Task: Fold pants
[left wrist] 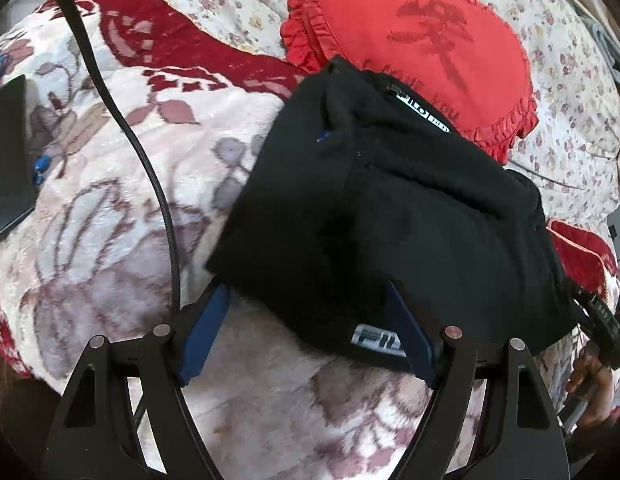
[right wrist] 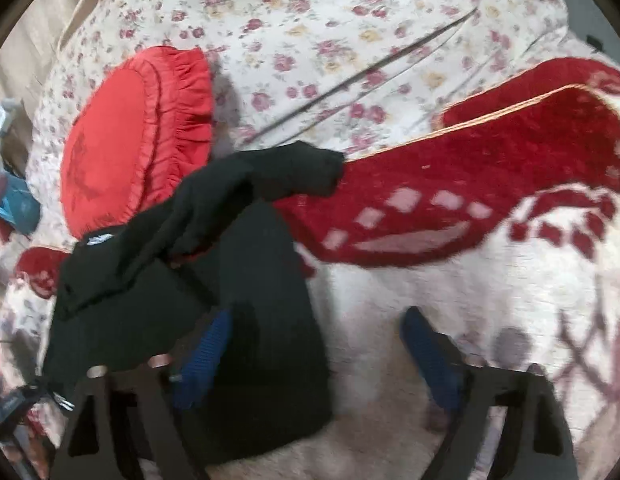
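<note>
The black pants lie folded into a compact bundle on a floral blanket, partly over a red cushion. My left gripper is open; the near edge of the bundle, with a white logo, lies between and over its blue fingers. In the right wrist view the pants lie bunched at lower left with a loose end toward the middle. My right gripper is open; its left finger touches the fabric and its right finger rests over bare blanket.
A red ruffled cushion lies behind the pants; it also shows in the right wrist view. A black cable crosses the blanket. A dark flat object sits at the left edge. A flowered sheet covers the bed beyond.
</note>
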`<state>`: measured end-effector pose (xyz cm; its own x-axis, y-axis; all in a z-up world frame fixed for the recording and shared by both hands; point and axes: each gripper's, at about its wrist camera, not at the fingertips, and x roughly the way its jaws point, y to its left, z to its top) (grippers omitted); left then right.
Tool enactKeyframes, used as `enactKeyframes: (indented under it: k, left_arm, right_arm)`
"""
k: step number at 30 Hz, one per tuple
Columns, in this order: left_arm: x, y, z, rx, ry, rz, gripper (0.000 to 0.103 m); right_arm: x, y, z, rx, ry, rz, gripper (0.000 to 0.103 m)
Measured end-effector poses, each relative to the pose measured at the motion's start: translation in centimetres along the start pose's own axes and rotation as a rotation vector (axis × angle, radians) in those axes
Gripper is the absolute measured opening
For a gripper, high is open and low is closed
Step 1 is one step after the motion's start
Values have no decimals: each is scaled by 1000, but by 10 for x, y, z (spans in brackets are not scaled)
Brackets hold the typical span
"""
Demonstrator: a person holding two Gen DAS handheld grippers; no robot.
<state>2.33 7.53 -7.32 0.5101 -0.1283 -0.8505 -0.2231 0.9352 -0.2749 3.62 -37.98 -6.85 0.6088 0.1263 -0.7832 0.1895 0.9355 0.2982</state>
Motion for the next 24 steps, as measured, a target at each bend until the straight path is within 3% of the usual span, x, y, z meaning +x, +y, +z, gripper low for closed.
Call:
enactKeyframes:
  k: [1, 3, 6, 8, 9, 10, 12, 17, 21, 24]
  left_arm:
    - [2, -3, 1, 2, 0, 0, 80]
    - [4, -9, 3, 21, -19, -11, 79]
    - [6, -17, 5, 41, -23, -28, 41]
    - [6, -20, 9, 42, -27, -21, 29]
    - [4, -20, 11, 39, -30, -22, 17]
    - [0, -18, 15, 30, -37, -36, 14]
    - [-8, -14, 20, 14, -45, -80, 12]
    - [-51, -7, 34, 65, -124, -109, 11]
    - [-71, 6, 31, 75, -152, -81, 11]
    - [-65, 13, 22, 68, -127, -54, 11]
  right_arm:
    - [2, 2, 1, 13, 9, 34, 55]
    - [6, 7, 0, 21, 18, 62, 45]
    - [6, 17, -5, -9, -18, 33, 34]
    - [5, 20, -7, -8, -24, 40, 22]
    - [3, 22, -8, -12, -28, 37, 18]
    - [-2, 24, -8, -18, -34, 28, 14]
    - [-13, 29, -7, -30, -42, 34, 9]
    - [-52, 51, -8, -84, -66, 85, 6]
    - [-78, 92, -23, -211, -72, 140, 6]
    - [-68, 130, -43, -321, -28, 194, 6]
